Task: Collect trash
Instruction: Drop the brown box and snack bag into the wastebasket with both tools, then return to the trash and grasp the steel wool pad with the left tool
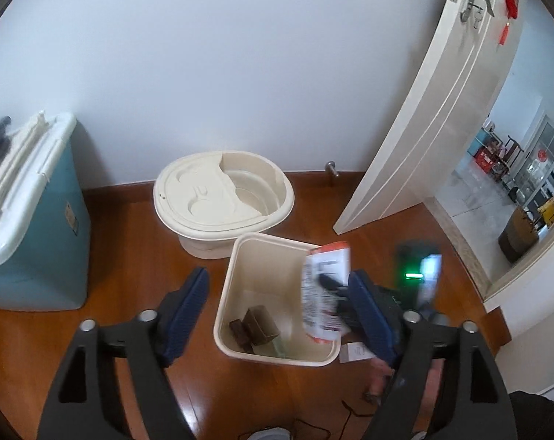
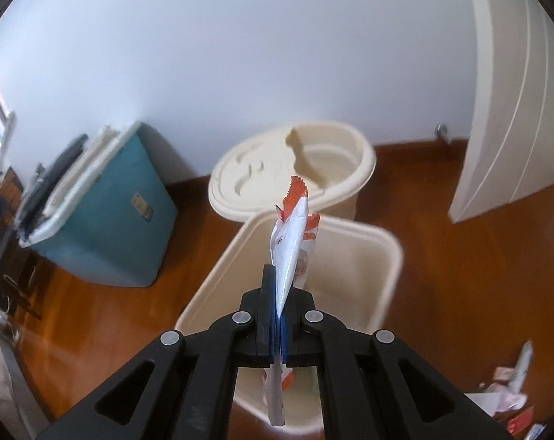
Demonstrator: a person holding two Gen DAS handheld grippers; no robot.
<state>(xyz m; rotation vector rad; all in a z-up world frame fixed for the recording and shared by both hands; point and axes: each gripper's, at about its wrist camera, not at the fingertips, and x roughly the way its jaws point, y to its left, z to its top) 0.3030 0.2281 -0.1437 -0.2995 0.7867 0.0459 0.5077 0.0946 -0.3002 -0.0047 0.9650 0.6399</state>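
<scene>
A cream rectangular waste bin [image 1: 226, 293] stands on the wooden floor with brown cartons [image 1: 257, 324] lying in its bottom. My left gripper [image 1: 279, 278] hangs above the bin, open, its blue pads [image 1: 189, 300] touching nothing. From the right, my right gripper [image 1: 332, 284] reaches over the bin's rim with a white and orange wrapper [image 1: 324, 293]. In the right wrist view the right gripper [image 2: 277, 278] is shut on that wrapper [image 2: 293, 238], which sticks up past the fingertips and hangs out below them, over the bin [image 2: 383, 256].
A round cream bucket [image 1: 222, 198] with a half lid stands behind the bin by the wall. A teal box [image 1: 38, 256] with a white lid sits at the left. A white door [image 1: 434, 110] stands ajar on the right. Loose wrappers [image 2: 511, 388] lie on the floor at the right.
</scene>
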